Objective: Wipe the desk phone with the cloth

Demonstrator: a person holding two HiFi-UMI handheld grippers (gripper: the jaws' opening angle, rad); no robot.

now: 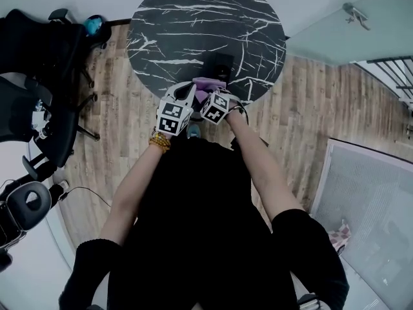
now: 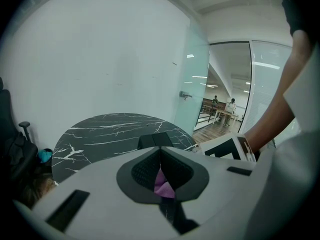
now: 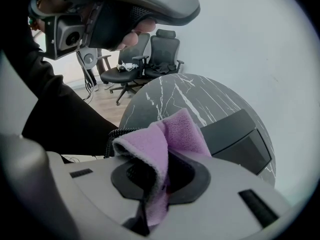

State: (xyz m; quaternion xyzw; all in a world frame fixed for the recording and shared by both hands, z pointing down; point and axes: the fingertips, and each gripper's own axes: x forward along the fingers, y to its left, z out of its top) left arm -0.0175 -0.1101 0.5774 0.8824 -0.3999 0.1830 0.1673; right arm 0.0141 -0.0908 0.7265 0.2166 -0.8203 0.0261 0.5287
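The black desk phone (image 1: 222, 64) stands near the front edge of the round black marble table (image 1: 193, 24). Just in front of it a purple cloth (image 1: 208, 83) hangs between both grippers. My right gripper (image 3: 167, 156) is shut on the cloth (image 3: 165, 139), which bunches up over its jaws, with the phone (image 3: 240, 136) close ahead to the right. My left gripper (image 2: 160, 156) has its jaws together, and a wedge of purple cloth (image 2: 163, 184) shows between the pads. The phone (image 2: 155, 140) lies straight beyond its tips. The left gripper (image 1: 192, 90) sits beside the right one (image 1: 216, 92).
Black office chairs (image 1: 45, 57) stand left of the table on the wooden floor (image 1: 303, 108). A glass partition with a door (image 2: 220, 89) rises behind the table at the right. The right gripper's marker cube (image 2: 230, 146) is close at the left gripper's right.
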